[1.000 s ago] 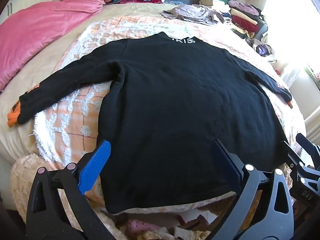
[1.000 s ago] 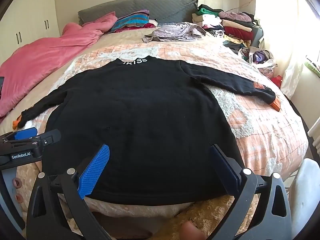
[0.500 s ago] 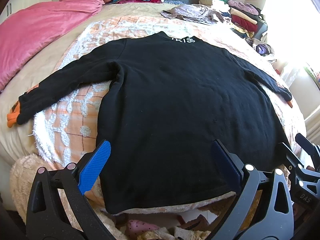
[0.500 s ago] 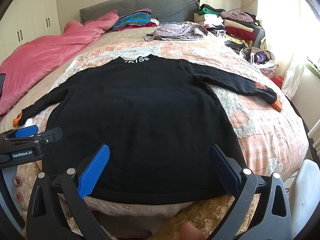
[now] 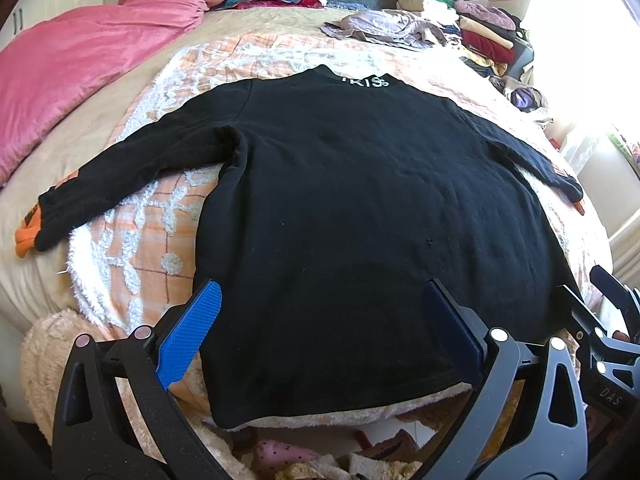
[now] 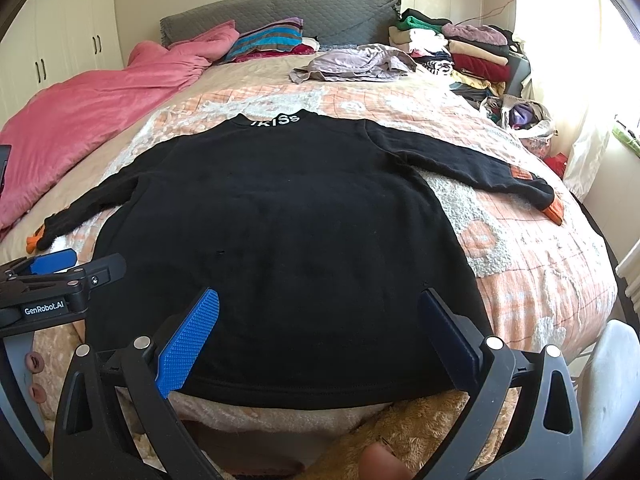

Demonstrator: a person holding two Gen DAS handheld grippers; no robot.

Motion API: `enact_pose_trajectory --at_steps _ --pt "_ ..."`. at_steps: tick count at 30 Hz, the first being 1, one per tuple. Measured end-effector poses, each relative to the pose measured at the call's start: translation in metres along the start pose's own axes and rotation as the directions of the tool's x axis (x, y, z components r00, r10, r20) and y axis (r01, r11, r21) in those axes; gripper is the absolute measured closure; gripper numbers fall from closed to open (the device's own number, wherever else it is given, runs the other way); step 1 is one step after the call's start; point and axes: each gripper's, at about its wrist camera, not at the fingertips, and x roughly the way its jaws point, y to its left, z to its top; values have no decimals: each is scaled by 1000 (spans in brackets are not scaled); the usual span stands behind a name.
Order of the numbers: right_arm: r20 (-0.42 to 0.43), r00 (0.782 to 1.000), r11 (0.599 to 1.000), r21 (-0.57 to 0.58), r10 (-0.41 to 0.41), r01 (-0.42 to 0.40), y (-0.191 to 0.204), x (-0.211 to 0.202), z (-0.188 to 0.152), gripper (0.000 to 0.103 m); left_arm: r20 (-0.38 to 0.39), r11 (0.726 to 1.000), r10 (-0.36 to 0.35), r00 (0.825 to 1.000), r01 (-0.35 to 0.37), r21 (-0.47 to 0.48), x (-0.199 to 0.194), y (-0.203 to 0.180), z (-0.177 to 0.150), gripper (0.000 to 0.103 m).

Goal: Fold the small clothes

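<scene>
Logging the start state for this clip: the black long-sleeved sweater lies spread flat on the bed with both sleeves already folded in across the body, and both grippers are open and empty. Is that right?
Not quite: the sleeves are not folded in. In the right wrist view the black long-sleeved sweater lies flat on the bed with both sleeves stretched outward to the sides. The left gripper and right gripper are indeed open and empty.

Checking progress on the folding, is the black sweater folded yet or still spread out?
Spread out: the black sweater lies flat, both sleeves extended sideways.
</scene>
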Motion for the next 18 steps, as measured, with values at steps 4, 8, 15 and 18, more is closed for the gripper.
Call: enact_pose_trajectory --at_steps 4,8,15,18 --pt "0 1000 1000 0 1 -1 0 0 0 4 1 1000 -1 1000 1 2 0 1 1 9" --pt "2 1000 1000 -1 1 -1 0 -1 0 4 2 1000 3 1000 -3 2 -1 1 1 9" --pt "4 1000 1000 1 3 -3 0 0 2 4 3 1000 6 1000 -6 1 -1 2 6 9" --pt "8 1000 1000 2 5 -5 -1 0 5 4 13 1000 12 1000 -12 -7 -1 4 14 9"
